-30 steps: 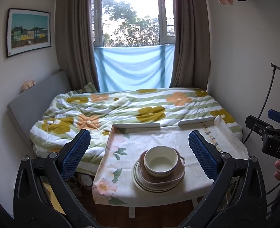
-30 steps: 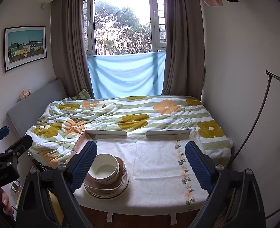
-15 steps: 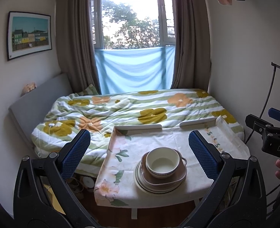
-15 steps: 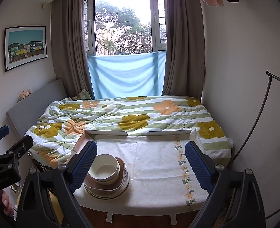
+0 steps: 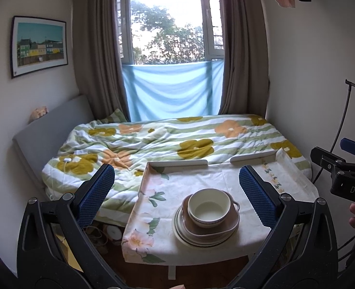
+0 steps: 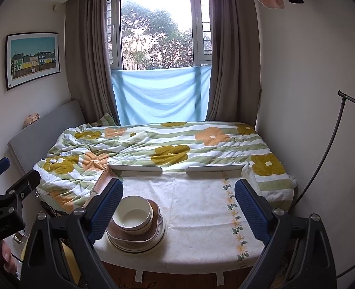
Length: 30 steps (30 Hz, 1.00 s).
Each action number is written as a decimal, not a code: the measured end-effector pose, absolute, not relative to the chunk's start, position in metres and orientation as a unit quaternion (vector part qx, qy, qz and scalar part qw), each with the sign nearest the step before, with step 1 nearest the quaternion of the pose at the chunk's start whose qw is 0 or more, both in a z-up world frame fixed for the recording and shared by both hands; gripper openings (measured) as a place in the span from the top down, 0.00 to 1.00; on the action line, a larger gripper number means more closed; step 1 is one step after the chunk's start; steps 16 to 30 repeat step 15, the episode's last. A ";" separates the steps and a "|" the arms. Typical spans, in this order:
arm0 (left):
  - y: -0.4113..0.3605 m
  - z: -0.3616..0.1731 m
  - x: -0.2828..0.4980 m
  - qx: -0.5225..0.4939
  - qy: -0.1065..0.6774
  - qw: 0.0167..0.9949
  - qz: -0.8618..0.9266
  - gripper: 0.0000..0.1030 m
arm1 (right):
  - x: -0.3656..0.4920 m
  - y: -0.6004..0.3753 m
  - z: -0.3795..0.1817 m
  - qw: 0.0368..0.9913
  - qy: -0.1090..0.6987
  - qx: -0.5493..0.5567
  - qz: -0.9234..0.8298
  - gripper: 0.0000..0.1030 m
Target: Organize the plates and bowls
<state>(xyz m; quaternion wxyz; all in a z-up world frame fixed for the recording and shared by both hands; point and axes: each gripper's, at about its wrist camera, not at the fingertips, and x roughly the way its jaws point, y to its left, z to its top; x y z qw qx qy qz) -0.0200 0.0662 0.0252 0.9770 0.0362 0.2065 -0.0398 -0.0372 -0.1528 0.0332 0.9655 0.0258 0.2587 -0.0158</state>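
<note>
Little changed over the last second: left tongs [image 5: 177,192] drifted a touch closer to the desk [image 5: 201,178], dishes unmoved. Both tongs gape wide, gripping nothing; right tongs [image 6: 178,207] held back likewise. White bowl [image 5: 208,208] nested in brown handled dish [image 5: 228,228], atop stacked plates [image 5: 184,234], near the desk's front-left corner. Fits a finished stack as well as one waiting to be sorted. Raised rails [image 5: 177,163] along the far edge; bed [image 5: 153,139] just beyond. Nothing blocking approach from the front.
</note>
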 end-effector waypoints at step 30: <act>0.070 0.027 -0.021 0.026 0.191 0.981 -0.035 0.00 | -0.035 -0.154 0.032 0.965 0.259 0.027 -0.016 0.10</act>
